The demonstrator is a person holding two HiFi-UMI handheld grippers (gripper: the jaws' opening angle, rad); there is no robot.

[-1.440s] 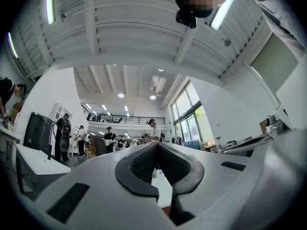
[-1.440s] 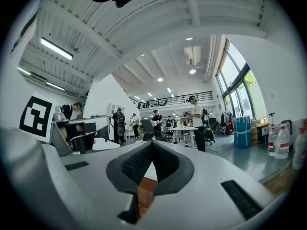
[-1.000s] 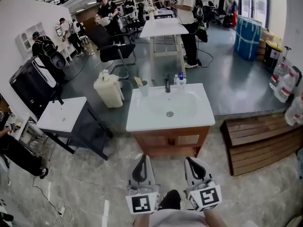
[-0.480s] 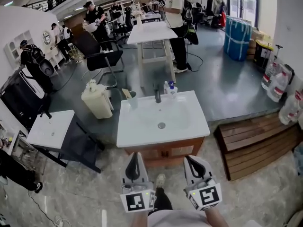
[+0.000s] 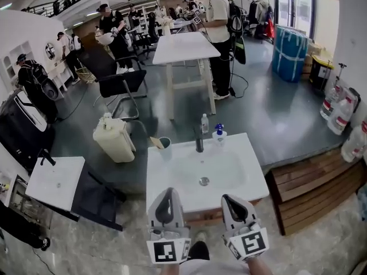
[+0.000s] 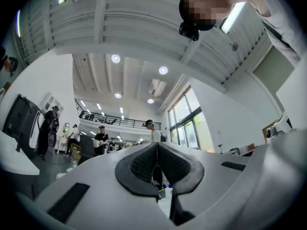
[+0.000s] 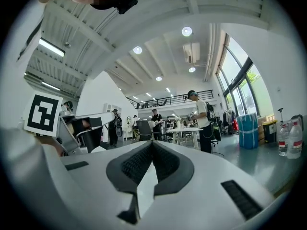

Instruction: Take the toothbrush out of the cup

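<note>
Holding a toothbrush (image 5: 155, 142), a round dark cup (image 5: 166, 147) stands at the white washbasin's (image 5: 256, 180) back-left corner; left gripper (image 5: 167, 192) and right gripper (image 5: 228, 199) hover clenched, empty.

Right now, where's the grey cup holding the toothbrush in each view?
Head view: grey cup on the white sink's back-left corner, left of the black tap.
Left gripper view: maybe the small shape under the jaw tips; too small to tell.
Right gripper view: not in it.
Shared landmark: the standing person in a white shirt.
</note>
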